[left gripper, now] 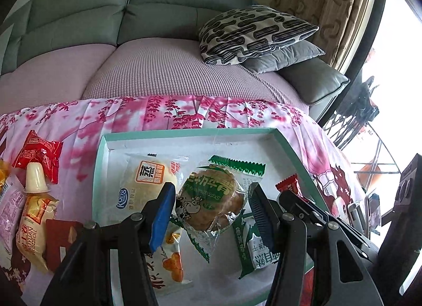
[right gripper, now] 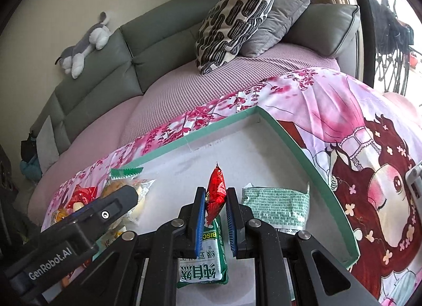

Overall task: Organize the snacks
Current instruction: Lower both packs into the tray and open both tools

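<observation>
Step in hand looks like the drop-off: both grippers are over the teal tray (left gripper: 104, 163) on the pink floral cloth (left gripper: 184, 110), each w/ a snack to set down. Left gripper (left gripper: 211, 200) is clamped on a clear-wrapped round cake w/ green print and a cow (left gripper: 211, 200); pads press its sides, and it sits just above the other packs. Right gripper (right gripper: 215, 200) is clenched tight on a small red candy packet (right gripper: 216, 192), held upright, tip pointing up, over the white tray floor. Already in the tray: a pale steamed bun pack (left gripper: 150, 182), an orange-print bag (left gripper: 168, 258), a green biscuit pack (right gripper: 208, 261) directly under the right jaws, and a pale green wrapper (right gripper: 275, 205) just beside them on the right. Still outside on the cloth, left of the tray: a red packet (left gripper: 37, 155), a jelly cup (left gripper: 35, 176), a yellow roll pack (left gripper: 34, 224). Next, prob.: lower each item to a free patch, open jaws, lift clear w/o dragging neighbours; then go for the leftovers. Far half of the tray is bare, so that's the easy spot.
</observation>
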`<state>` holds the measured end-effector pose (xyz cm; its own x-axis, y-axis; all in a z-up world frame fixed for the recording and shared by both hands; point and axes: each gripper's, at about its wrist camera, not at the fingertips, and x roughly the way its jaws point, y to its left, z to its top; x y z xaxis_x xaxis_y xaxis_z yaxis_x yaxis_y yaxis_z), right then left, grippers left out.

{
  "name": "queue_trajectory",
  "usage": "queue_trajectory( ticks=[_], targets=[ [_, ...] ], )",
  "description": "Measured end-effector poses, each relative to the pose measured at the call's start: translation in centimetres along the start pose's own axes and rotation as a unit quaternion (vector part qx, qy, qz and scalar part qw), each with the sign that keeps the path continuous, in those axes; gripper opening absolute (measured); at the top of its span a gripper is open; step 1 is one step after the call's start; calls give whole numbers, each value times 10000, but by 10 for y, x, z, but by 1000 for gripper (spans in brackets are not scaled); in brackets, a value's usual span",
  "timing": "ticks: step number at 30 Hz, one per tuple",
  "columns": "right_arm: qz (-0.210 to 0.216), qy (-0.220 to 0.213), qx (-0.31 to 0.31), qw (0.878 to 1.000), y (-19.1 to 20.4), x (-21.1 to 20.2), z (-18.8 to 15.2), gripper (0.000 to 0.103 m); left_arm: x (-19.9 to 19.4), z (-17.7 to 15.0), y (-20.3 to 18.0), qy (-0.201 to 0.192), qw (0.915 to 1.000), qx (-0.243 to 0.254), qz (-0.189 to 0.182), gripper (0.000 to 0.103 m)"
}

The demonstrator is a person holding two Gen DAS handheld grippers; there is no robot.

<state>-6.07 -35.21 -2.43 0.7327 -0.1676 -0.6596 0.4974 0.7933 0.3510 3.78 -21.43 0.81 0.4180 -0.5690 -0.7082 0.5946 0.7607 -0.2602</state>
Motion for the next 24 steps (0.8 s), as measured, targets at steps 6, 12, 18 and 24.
queue_trajectory(
  ticks=[6,12,18,24],
  targets=[
    [-142,37,-62,9999,1,1,0,17,1,1,-2,17,9999,21,156,65],
    [-167,51,-55,9998,1,-1,1,17,-6,4,2,-50,9998,-21,214,66],
    [-350,125,-176,9992,4,1,1,24,-8,6,7,-4,9980,-76,627,87],
    [-582,79,-292,9978,6,-1,1,80,-15,6,18,-198,9794,8,2010,95]
  ],
)
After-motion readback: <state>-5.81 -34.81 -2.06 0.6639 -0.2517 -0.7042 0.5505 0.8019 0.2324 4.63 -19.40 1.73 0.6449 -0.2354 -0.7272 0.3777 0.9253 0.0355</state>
